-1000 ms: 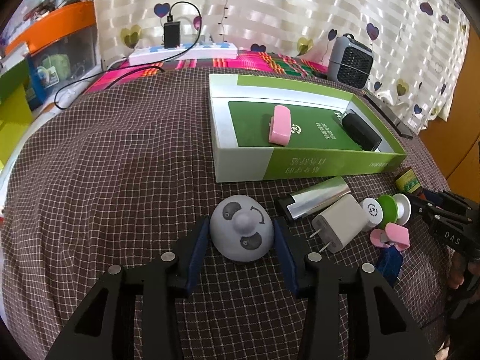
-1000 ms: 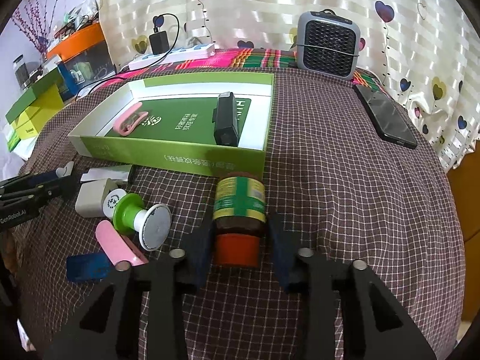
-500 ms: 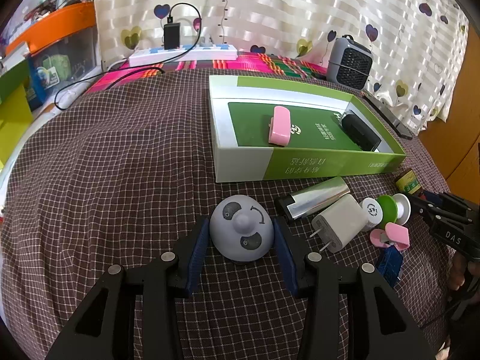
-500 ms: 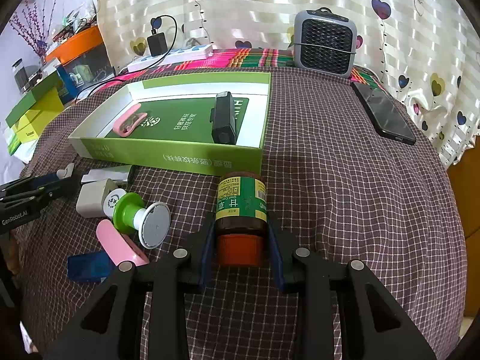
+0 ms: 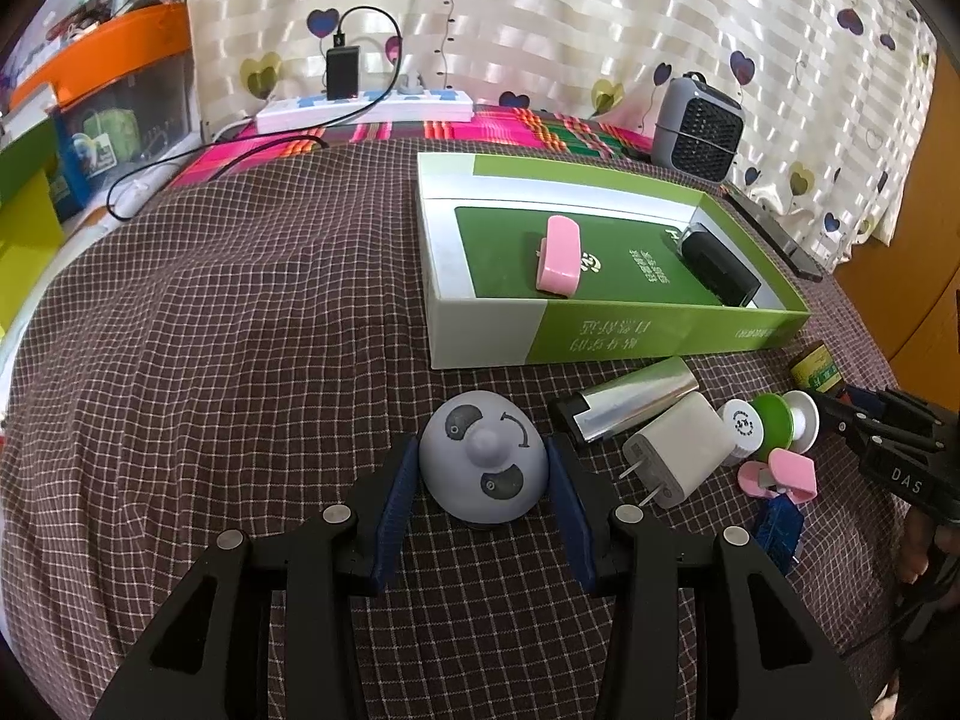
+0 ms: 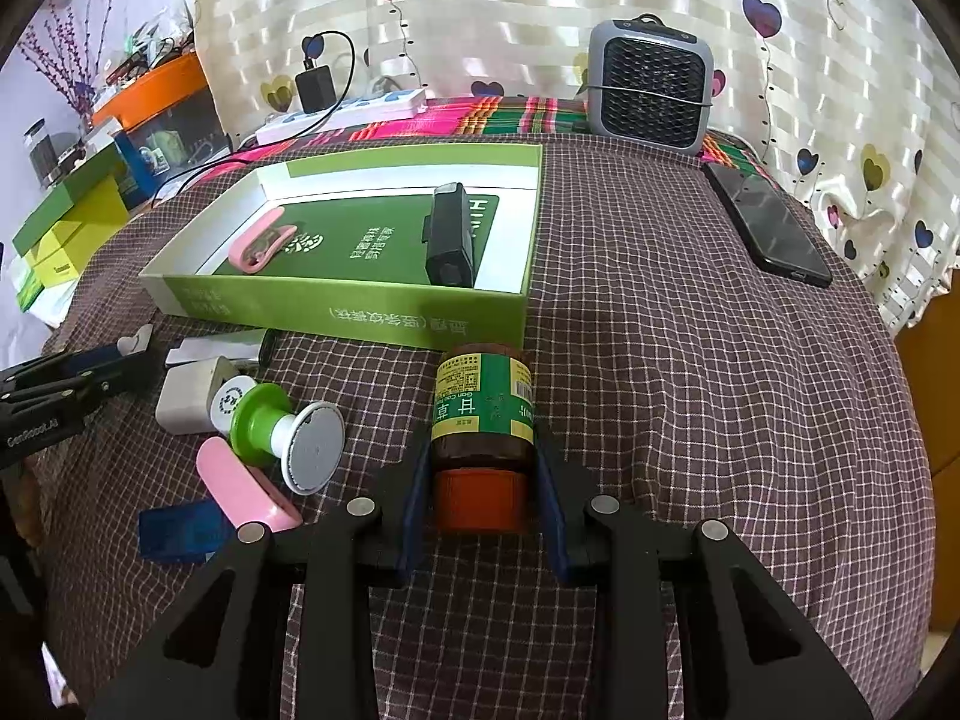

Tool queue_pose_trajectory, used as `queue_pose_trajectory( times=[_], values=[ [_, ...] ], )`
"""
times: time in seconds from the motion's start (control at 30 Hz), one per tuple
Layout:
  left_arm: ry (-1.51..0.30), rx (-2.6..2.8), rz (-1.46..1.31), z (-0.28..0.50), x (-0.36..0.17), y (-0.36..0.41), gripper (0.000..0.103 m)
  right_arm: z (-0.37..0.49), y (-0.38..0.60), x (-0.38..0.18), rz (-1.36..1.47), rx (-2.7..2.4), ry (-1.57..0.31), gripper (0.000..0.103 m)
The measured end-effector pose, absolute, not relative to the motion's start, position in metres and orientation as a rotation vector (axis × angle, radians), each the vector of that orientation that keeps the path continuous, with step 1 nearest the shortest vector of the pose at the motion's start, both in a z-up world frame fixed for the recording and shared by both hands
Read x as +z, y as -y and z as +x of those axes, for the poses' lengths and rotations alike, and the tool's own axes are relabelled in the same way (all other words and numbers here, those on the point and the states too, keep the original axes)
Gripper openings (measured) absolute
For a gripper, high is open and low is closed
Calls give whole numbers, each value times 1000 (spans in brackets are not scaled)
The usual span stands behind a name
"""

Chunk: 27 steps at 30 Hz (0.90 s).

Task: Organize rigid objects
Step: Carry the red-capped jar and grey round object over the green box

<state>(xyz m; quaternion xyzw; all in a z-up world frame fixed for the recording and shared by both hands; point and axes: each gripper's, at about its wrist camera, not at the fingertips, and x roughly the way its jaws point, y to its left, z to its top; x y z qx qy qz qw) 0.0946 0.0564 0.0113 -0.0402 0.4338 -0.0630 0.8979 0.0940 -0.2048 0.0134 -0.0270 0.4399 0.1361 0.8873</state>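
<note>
Bottle [image 6: 483,414] with orange cap lies pinched in right gripper [image 6: 483,531], just below green box [image 6: 336,306]. Left gripper [image 5: 483,513] clamps grey dome toy [image 5: 483,465], just left of box. Checked cloth [image 5: 240,330] underneath, heart curtain [image 6: 540,12] behind box.

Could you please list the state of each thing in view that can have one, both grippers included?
Left gripper: shut on the grey dome toy, which sits on the cloth.
Right gripper: shut on the brown bottle, lying down, red cap towards the camera.
Green box: open, holding a pink clip and a black device.
Phone: screen dark.
</note>
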Motion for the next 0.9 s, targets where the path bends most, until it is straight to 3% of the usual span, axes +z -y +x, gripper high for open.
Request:
queue_pose_trajectory(
  times=[0.9],
  values=[
    [-814,-182,-51,111,55,-56,43,103,196,54,-63,345,-849,33]
  ],
)
